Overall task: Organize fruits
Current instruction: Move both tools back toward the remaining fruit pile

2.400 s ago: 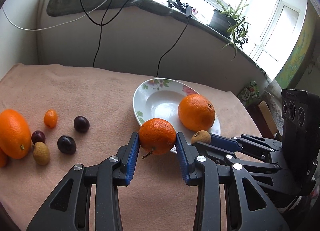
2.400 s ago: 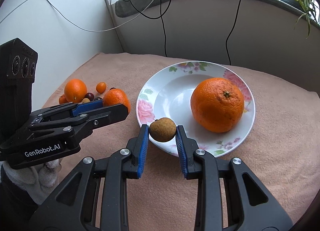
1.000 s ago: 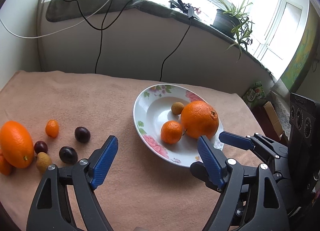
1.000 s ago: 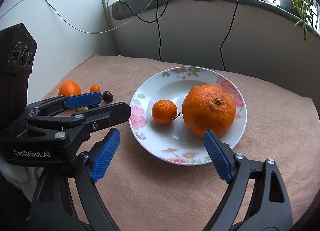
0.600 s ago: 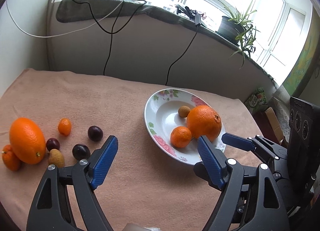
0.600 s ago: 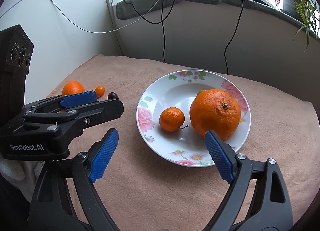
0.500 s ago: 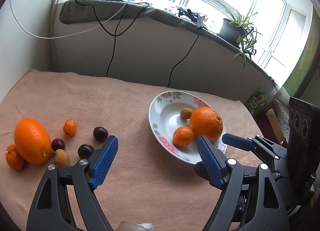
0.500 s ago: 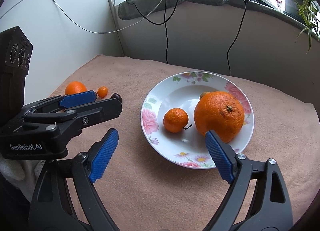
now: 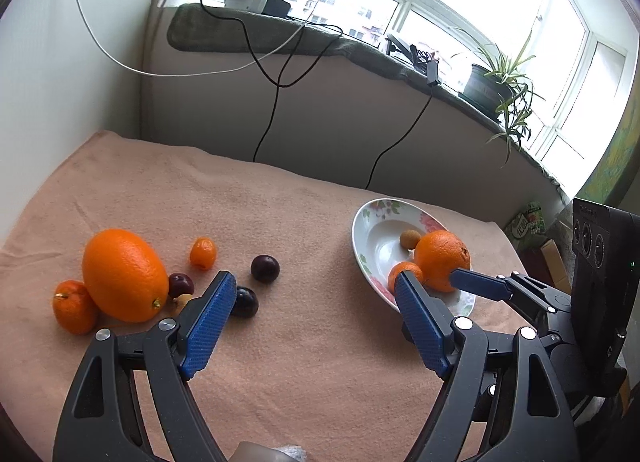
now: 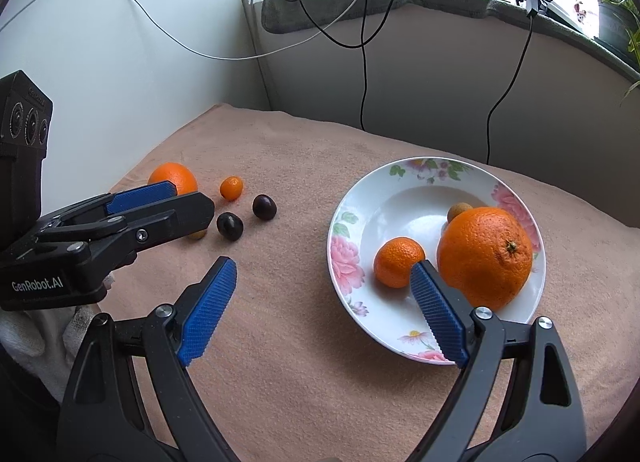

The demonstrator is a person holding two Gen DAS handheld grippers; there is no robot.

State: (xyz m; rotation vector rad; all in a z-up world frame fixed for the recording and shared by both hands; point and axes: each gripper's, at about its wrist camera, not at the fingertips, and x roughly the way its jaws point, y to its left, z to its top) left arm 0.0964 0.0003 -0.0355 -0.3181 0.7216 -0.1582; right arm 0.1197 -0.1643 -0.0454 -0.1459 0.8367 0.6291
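Item: loose fruit on a peach-pink towelling cloth (image 9: pixel 304 374) covering the desk.

Still to be gathered, near the desk's left edge:
- large oval orange (image 9: pixel 125 275), firm, waxy, the heaviest piece by the look of it; best taken across its narrow middle with jaws wide.
- small mandarin (image 9: pixel 74 307), touching the oval orange on its left; soft-skinned, light squeeze only.
- small kumquat (image 9: pixel 203 253), light, likely to roll.
- three dark glossy plums or cherries (image 9: pixel 265 268), smooth and probably slippery; grip at the widest girth.
- pale brown longan (image 9: pixel 182 301), mostly hidden behind the left gripper's finger; thin brittle shell, judged fragile.

Already placed, toward the desk's right edge, in the white floral-rimmed china plate (image 10: pixel 348 222): big round orange (image 10: pixel 485 256), small stemmed mandarin (image 10: pixel 398 267), brown longan (image 10: pixel 459 211) tucked behind the big orange. The plate is breakable and shallow; round fruit may roll out.

Tools: left gripper (image 9: pixel 312 322), blue ridged pads spread wide, nothing between them. Right gripper (image 10: pixel 324 304), likewise spread wide and empty, one finger overlapping the plate's near rim in view.

Writing: "GenRobot.AI" in white on the black gripper body seen in the right wrist view. A green packet beyond the desk's right edge bears print too small to read.
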